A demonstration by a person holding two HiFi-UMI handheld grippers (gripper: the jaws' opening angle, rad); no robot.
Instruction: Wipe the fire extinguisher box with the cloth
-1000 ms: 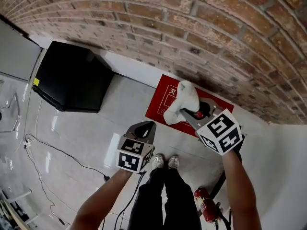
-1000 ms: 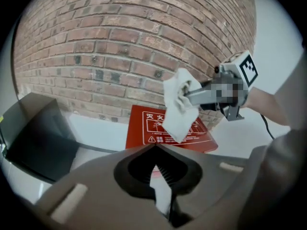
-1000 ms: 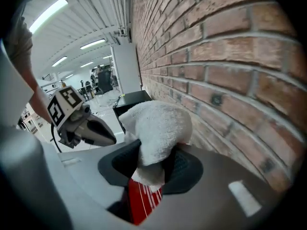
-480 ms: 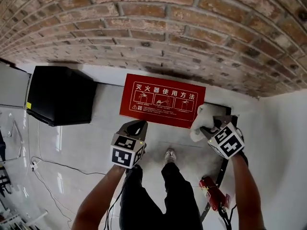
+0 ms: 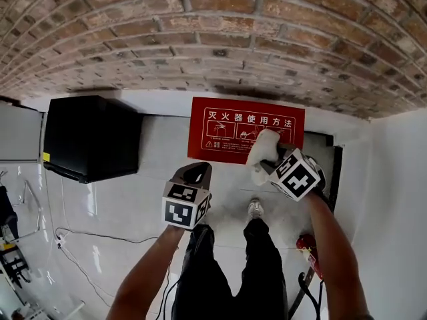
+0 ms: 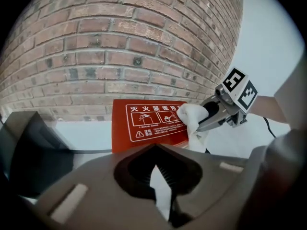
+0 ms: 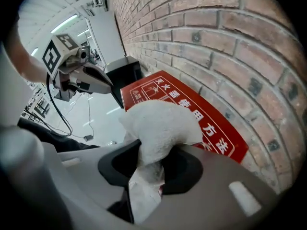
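Fire extinguisher box (image 5: 227,135): red, printed face up, on the floor at the foot of the brick wall (image 5: 213,45). In the head view its long axis runs left to right along the wall.

Right gripper (image 5: 268,167): clamped on the white cloth (image 5: 262,153), which bunches out past the jaws. The wad sits over the right end of the red face. I cannot tell whether it is touching or just above.

Left gripper (image 5: 199,173): jaws drawn together with nothing between them. It hangs above bare floor, in front of the box's left half and apart from it. The right hand is the nearer one by far.

Judgement: the wipe calls for a sweep to the left along the long axis.

- Room: the whole face to the left of the cloth is uncovered.
- Limits: the wall is tight behind the far edge, and a dark frame (image 5: 333,172) is just beside the right end.
- The black cabinet (image 5: 93,135) stands beyond the left end, with a strip of floor between.
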